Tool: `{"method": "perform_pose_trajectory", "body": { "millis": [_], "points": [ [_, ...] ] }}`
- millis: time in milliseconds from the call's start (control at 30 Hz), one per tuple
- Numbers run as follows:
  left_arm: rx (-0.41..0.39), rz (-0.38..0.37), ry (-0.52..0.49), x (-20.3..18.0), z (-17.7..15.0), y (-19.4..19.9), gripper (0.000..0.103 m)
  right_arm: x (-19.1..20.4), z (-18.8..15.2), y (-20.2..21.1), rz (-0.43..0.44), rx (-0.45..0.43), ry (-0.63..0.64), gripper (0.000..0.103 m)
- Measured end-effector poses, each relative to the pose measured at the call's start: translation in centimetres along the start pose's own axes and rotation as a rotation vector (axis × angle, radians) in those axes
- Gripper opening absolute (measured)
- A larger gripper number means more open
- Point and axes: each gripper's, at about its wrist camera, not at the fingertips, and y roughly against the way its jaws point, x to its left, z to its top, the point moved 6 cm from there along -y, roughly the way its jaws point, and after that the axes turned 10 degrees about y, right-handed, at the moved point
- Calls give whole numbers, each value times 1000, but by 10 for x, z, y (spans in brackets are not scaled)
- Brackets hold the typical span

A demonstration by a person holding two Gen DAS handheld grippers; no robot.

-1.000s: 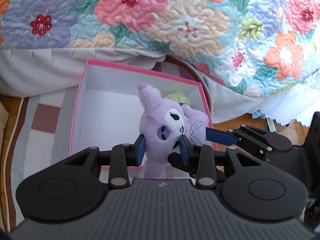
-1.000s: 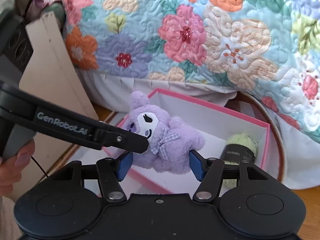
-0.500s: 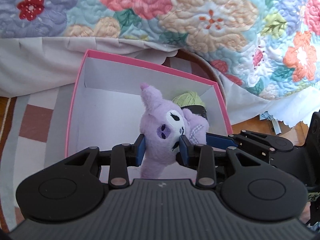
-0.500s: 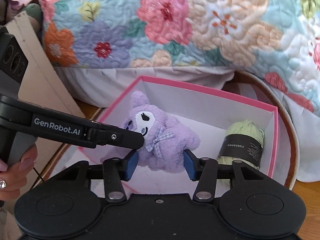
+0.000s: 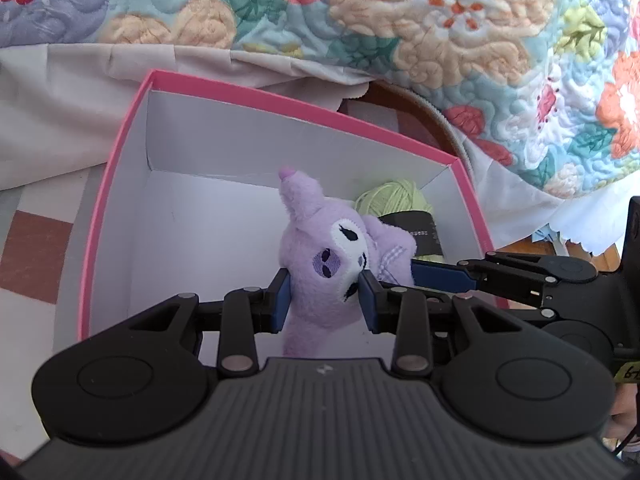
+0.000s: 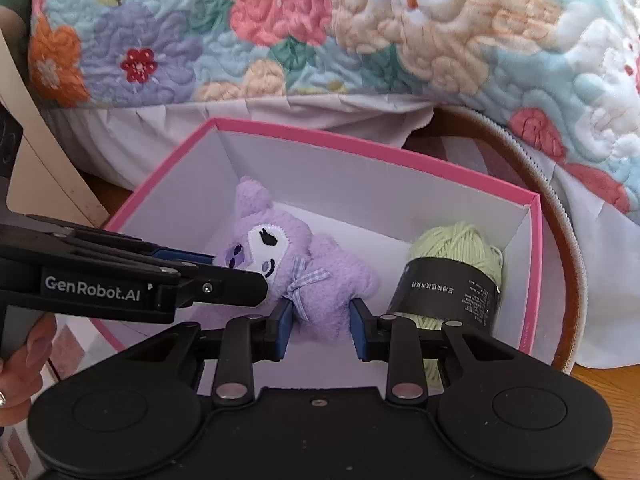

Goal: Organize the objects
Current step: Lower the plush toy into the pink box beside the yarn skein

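Left gripper [image 5: 323, 296] and right gripper [image 6: 322, 322], its jaws just closing, both pinch the purple plush toy [image 6: 280, 264] inside the pink-rimmed white cardboard box [image 6: 372, 148], beside green yarn [image 6: 456, 256]; striped rug [image 5: 36, 256], floral quilt [image 6: 280, 28] beyond.

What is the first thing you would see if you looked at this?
A fluffy purple plush toy jumps out first, low inside the pink-rimmed white box, with the left gripper clamped on its head and the right gripper pinching its body. Beside it in the box lies a ball of green yarn, and a bright flowery quilt fills the background.
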Motion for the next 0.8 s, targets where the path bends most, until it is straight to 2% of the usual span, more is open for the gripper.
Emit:
{"method": "perform_pose_trajectory", "body": {
  "millis": [200,367,600,800],
  "points": [
    [-8,-3,-18,1,0,-14,35,-4,-3,-12,-27,29,-11,35],
    [-5,31,-53,-1,-2,-27,34,-11,-8,-28,-50,80,-38,34],
    [1,52,-68,2,-4,-32,31,-8,-10,-40,-72,131,-18,32],
    [5,65,-72,3,-4,-34,32,-7,-9,-46,-78,145,-13,31]
  ]
}}
